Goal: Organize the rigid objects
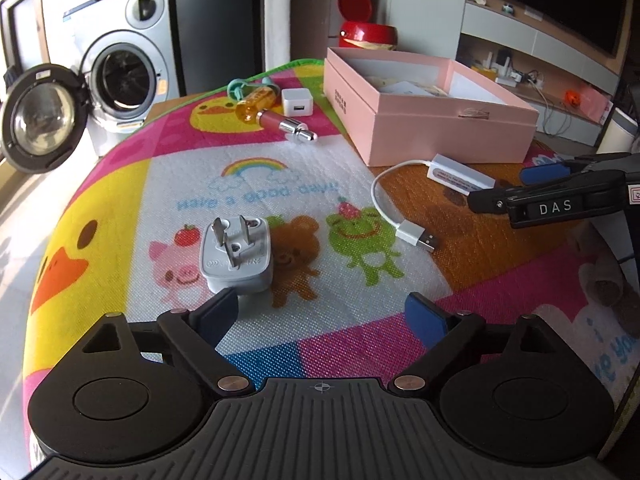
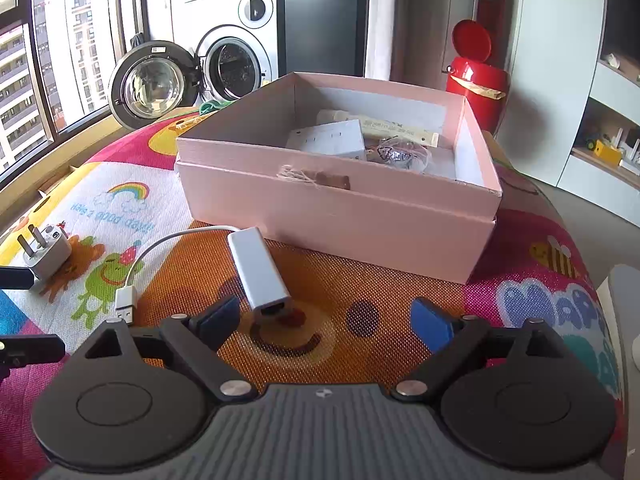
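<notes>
Playmat (image 1: 256,184) lettering "Have a good day!", mirrored.

Right hand-held gripper (image 2: 326,320) spread wide, empty. USB adapter (image 2: 260,270) at 12 o'clock off its left pad; pink box (image 2: 340,216) beyond; plug adapter (image 2: 46,254) at 9 o'clock.

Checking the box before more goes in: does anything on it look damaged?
Yes. The pink box has a torn, frayed patch at the top edge of its near wall, where the surface has peeled.
</notes>
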